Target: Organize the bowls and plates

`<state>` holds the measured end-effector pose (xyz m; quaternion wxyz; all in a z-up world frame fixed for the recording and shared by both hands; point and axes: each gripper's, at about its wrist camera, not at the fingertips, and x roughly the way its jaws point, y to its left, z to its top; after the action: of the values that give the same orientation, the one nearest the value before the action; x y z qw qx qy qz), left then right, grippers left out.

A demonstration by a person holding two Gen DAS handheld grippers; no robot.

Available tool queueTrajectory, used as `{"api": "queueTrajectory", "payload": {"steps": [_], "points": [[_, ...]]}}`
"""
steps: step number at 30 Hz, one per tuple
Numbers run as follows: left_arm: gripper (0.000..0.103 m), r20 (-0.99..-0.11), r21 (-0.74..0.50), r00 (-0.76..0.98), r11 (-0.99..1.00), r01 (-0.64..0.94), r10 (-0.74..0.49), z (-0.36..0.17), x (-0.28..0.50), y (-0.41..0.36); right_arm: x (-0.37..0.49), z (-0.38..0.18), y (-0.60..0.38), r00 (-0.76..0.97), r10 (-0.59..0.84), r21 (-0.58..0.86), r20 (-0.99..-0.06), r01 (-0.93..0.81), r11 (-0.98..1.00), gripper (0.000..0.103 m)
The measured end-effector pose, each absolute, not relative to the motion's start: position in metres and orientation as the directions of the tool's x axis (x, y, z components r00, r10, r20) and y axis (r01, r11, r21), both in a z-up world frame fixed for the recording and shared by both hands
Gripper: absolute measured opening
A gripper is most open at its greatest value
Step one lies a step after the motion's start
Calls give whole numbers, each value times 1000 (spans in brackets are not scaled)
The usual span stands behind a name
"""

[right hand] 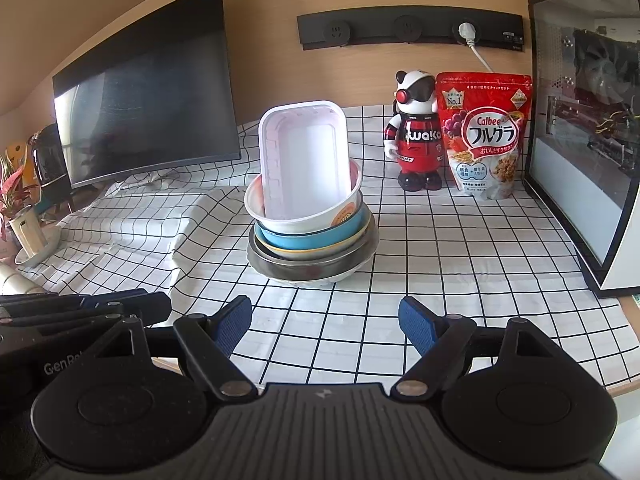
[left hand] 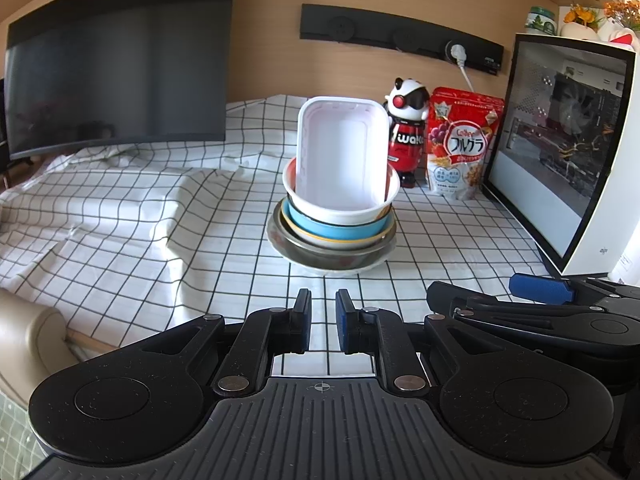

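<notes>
Left wrist view: left gripper [left hand: 323,320] low and near, fingers [left hand: 303,320] drawn almost together, nothing between them. Ahead on the checked cloth [left hand: 120,208] over the tabletop stands 1 stack: white plate [left hand: 340,269] at the bottom, metal bowl [left hand: 320,249], blue bowl [left hand: 340,229], white bowl [left hand: 340,210], and a white rectangular tray [left hand: 340,148] propped upright in the top bowl. Right gripper [left hand: 540,304] lies at the near right.

Right wrist view: right gripper [right hand: 325,320] fingers [right hand: 416,324] spread wide, empty, well short of the stack. Far right of it: a robot figurine [right hand: 416,136] and a cereal bag [right hand: 486,132]. Monitor [right hand: 148,92] far left.
</notes>
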<state>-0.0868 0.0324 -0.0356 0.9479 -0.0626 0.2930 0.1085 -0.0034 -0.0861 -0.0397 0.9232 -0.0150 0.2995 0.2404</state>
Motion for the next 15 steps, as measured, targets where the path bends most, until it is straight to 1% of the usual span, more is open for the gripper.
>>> {"api": "queueTrajectory", "payload": {"steps": [15], "points": [[16, -571, -54, 803, 968, -243, 170, -36, -86, 30, -2, -42, -86, 703, 434, 120, -564, -450, 885, 81]]}}
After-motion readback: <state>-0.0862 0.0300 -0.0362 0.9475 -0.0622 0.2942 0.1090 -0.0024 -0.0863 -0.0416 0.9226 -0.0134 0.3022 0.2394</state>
